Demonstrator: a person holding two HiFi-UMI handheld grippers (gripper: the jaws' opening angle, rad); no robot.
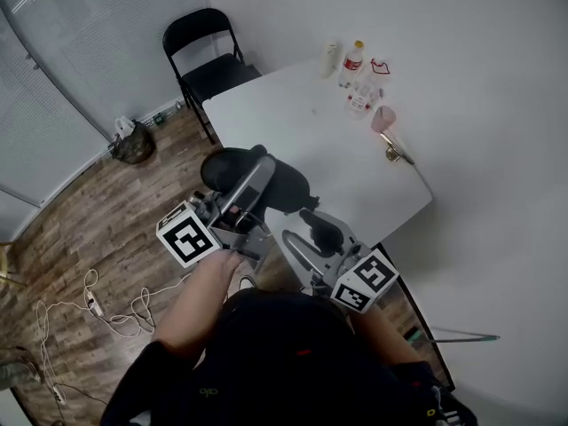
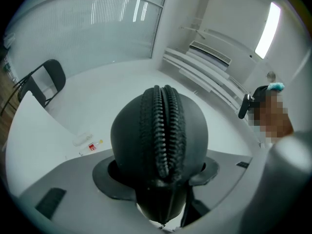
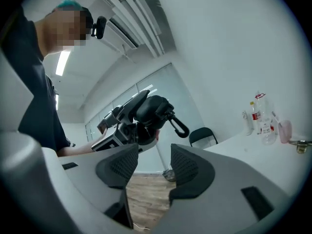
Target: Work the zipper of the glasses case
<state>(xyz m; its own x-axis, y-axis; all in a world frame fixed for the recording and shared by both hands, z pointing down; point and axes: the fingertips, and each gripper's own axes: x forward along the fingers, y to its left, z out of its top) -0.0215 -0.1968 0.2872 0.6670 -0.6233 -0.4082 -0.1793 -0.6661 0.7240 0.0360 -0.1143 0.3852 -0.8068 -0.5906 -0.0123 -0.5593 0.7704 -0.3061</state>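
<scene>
Beside the wall, one white table [image 1: 311,140] is standing on wood flooring, with one black folding chair [image 1: 206,56] drawn up at its far corner. Below them in the head view, one person is holding two grippers off the table's near edge, each carrying one marker cube, two cubes counted.

The left gripper [image 1: 259,171] is clamping the one glasses case [image 1: 222,169] between its two pads, so the black case is sitting in the air, clear of the table. The right gripper [image 1: 312,231] is holding nothing. Its two pads are standing apart with only floor showing between them, and it is sitting just beside the case without touching it.

Two upright bottles [image 1: 342,60] and one pink cup [image 1: 383,118] are standing near the table's far edge, well apart from the grippers.

The left gripper view is showing the left gripper [image 2: 157,172] closed on the glasses case [image 2: 131,135] from both sides, and the zipper [image 2: 163,130] running as two rows of teeth over the case's crown; no other view is showing those teeth. Whether they are meshed cannot be told.

The right gripper view is showing the right gripper [image 3: 150,167] open, and beyond it the glasses case [image 3: 151,108] with one black clip [image 3: 178,125] hanging from its end, which the left gripper view is not showing.
</scene>
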